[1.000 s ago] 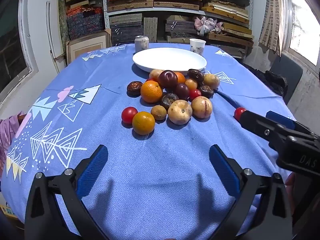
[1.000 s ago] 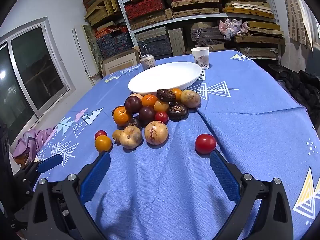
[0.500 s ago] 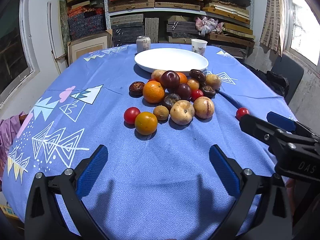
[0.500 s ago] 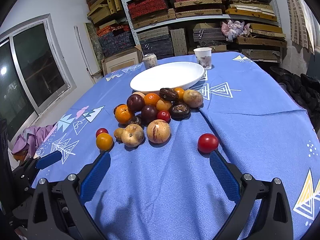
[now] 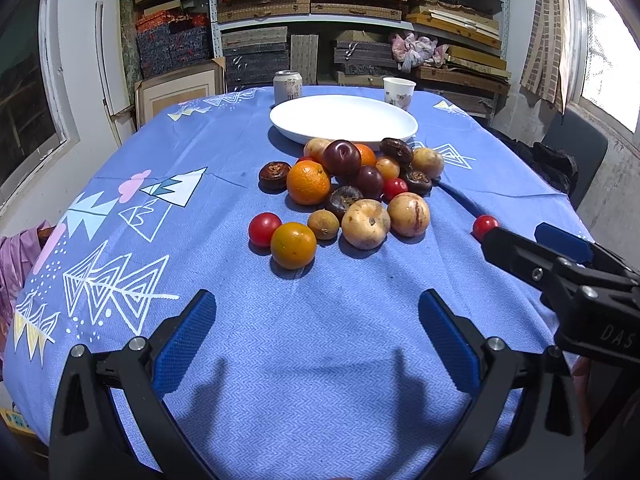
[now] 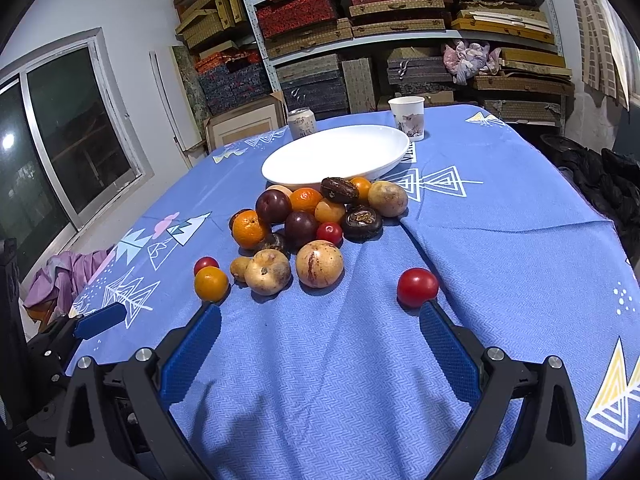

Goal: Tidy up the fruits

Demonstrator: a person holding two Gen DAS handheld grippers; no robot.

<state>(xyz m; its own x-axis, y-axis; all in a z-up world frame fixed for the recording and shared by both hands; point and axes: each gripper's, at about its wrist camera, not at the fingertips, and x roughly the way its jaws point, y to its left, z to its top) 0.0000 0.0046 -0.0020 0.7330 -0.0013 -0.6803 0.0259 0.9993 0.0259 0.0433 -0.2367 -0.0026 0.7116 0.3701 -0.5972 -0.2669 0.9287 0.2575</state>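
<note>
We hold the left gripper (image 5: 316, 336) and the right gripper (image 6: 320, 344) low over the blue table (image 5: 320, 360), both spread wide and carrying nothing. The pile of fruits (image 5: 352, 188) lies just near of the white plate (image 5: 344, 120); one red tomato (image 6: 417, 287) sits apart, touching our right gripper's right fingertip.

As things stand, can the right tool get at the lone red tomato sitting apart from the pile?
Probably yes. The right tool is open, and the tomato lies just beyond its right fingertip on bare cloth, clear of the pile, with nothing between them.
</note>
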